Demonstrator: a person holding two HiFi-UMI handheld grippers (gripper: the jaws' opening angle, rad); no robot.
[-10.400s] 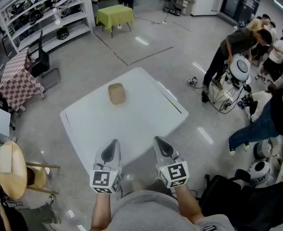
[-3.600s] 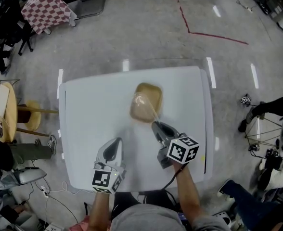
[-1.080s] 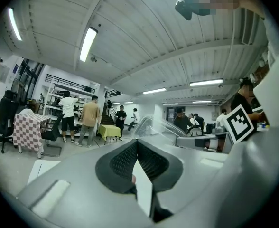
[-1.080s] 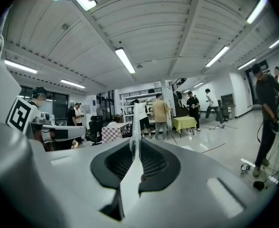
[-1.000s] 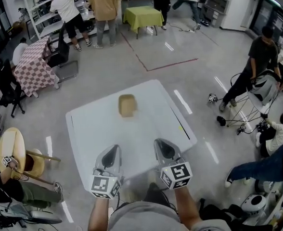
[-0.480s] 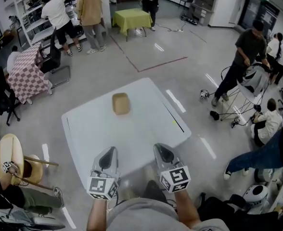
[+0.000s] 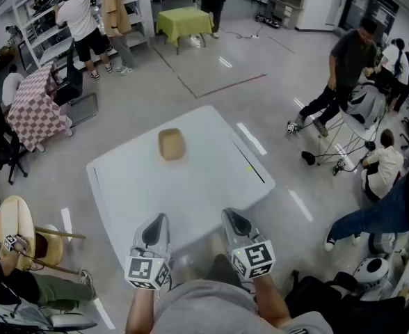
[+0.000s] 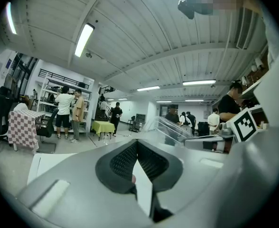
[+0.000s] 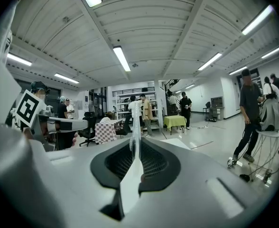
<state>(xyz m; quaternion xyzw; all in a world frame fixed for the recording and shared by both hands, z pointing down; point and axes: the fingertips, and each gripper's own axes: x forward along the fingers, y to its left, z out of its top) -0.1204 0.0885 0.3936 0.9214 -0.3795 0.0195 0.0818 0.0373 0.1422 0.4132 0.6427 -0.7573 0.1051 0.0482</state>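
Note:
A tan, square-ish container (image 7: 170,144) sits alone on the far half of a white table (image 7: 190,186). Both grippers are held close to the person's body at the table's near edge, well short of the container. My left gripper (image 7: 159,222) points forward and its jaws meet in a closed seam (image 8: 137,144) with nothing between them. My right gripper (image 7: 231,217) is beside it, also closed (image 9: 136,144). A thin pale sliver stands along its seam; I cannot tell what it is.
A checkered table (image 7: 32,115) and chair stand far left, a round wooden table (image 7: 13,239) near left, a green table (image 7: 184,19) and shelves (image 7: 48,30) at the back. People and wheeled equipment (image 7: 361,110) crowd the right side.
My right gripper, which reached the tan container 3.6 s ago, is back beside the left at the near edge. In the last second the grippers stay put; people in the room walk about.

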